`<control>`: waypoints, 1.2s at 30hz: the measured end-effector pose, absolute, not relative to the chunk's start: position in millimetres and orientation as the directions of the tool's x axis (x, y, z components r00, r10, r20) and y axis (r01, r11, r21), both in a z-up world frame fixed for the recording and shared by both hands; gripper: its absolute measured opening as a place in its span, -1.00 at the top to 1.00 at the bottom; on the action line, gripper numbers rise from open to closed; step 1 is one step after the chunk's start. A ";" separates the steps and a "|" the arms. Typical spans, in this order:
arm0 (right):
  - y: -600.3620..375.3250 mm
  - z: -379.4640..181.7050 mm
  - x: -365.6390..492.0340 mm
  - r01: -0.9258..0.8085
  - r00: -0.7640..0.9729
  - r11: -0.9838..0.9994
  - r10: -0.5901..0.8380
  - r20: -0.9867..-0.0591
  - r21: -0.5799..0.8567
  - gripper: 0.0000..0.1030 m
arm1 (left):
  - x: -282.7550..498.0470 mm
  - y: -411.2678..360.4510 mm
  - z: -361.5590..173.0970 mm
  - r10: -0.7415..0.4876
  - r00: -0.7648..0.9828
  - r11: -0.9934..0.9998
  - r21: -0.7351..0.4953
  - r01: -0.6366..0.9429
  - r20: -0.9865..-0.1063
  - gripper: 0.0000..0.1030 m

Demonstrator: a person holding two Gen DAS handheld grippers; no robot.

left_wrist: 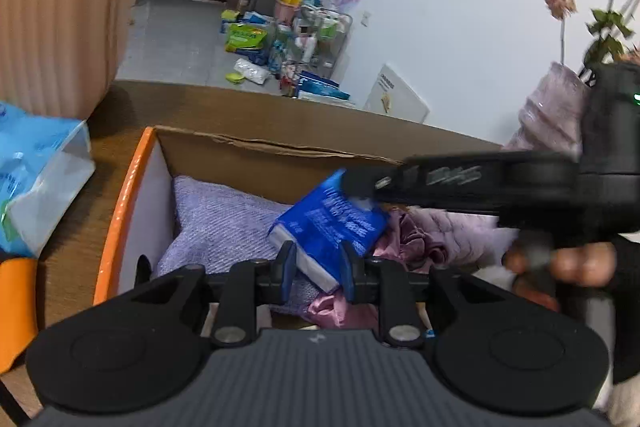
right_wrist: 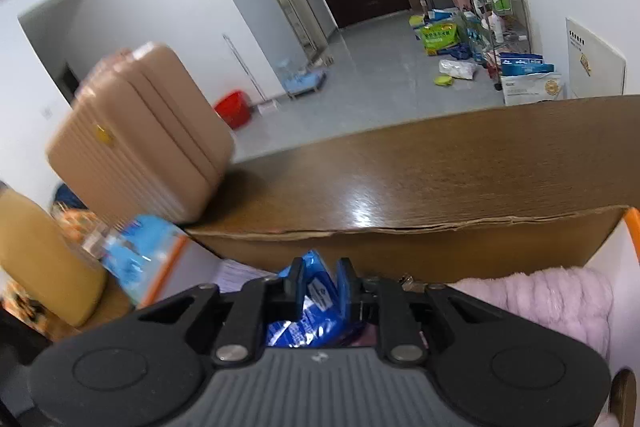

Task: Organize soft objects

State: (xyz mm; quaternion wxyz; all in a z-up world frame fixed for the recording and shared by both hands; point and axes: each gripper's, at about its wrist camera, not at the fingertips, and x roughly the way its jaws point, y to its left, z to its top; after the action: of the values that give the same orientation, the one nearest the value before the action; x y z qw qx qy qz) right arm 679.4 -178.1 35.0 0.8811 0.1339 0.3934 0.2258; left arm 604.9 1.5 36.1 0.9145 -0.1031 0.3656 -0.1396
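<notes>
A blue tissue pack (left_wrist: 328, 223) hangs tilted over the open cardboard box with an orange rim (left_wrist: 120, 211). My right gripper (right_wrist: 319, 285) is shut on the pack's top corner (right_wrist: 316, 291); it reaches in from the right in the left wrist view (left_wrist: 360, 183). My left gripper (left_wrist: 318, 263) is over the box with its jaws on either side of the pack's lower end; whether they press it is unclear. In the box lie a lilac knitted cloth (left_wrist: 224, 223), a pink satin cloth (left_wrist: 404, 239) and a pale pink fluffy cloth (right_wrist: 552, 299).
A light blue plastic pack (left_wrist: 36, 179) lies left of the box on the brown table (right_wrist: 400, 179). A pink ribbed suitcase (right_wrist: 140, 135) stands at the table's far left. A vase with dried flowers (left_wrist: 556, 99) stands at the right. Floor clutter lies beyond.
</notes>
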 end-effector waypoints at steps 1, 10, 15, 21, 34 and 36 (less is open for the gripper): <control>-172.8 31.5 681.0 -0.291 0.585 0.877 0.479 -0.654 0.383 0.70 | 605.1 -3.4 36.1 -0.327 0.685 0.943 -0.266 0.198 -0.651 0.54; -170.4 53.7 658.9 -0.306 0.611 0.902 0.432 -0.664 0.305 0.67 | 588.2 -6.4 56.8 -0.288 0.685 0.957 -0.176 0.230 -0.669 0.51; -202.7 114.6 623.5 -0.315 0.671 0.915 0.403 -0.622 0.253 0.66 | 549.1 7.8 109.4 -0.262 0.740 0.964 -0.130 0.233 -0.619 0.46; -242.2 178.7 566.3 -0.305 0.703 0.928 0.371 -0.607 0.214 0.63 | 492.4 27.3 161.7 -0.186 0.807 0.981 -0.066 0.180 -0.561 0.17; -260.0 160.1 427.2 -0.229 0.897 0.968 0.251 -0.364 0.103 -0.60 | 390.5 10.1 129.8 -0.070 0.962 0.996 0.043 0.085 -0.263 -0.64; -260.5 143.9 402.1 -0.223 0.935 0.971 0.237 -0.262 0.083 -0.68 | 371.8 5.8 115.7 -0.072 0.977 0.996 0.041 0.082 -0.201 -0.75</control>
State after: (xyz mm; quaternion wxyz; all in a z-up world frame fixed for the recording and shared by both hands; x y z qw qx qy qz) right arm 402.1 -260.5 143.9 0.9834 0.0262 0.1364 0.1169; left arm 371.8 5.8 115.7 0.9939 0.0248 0.1001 -0.0390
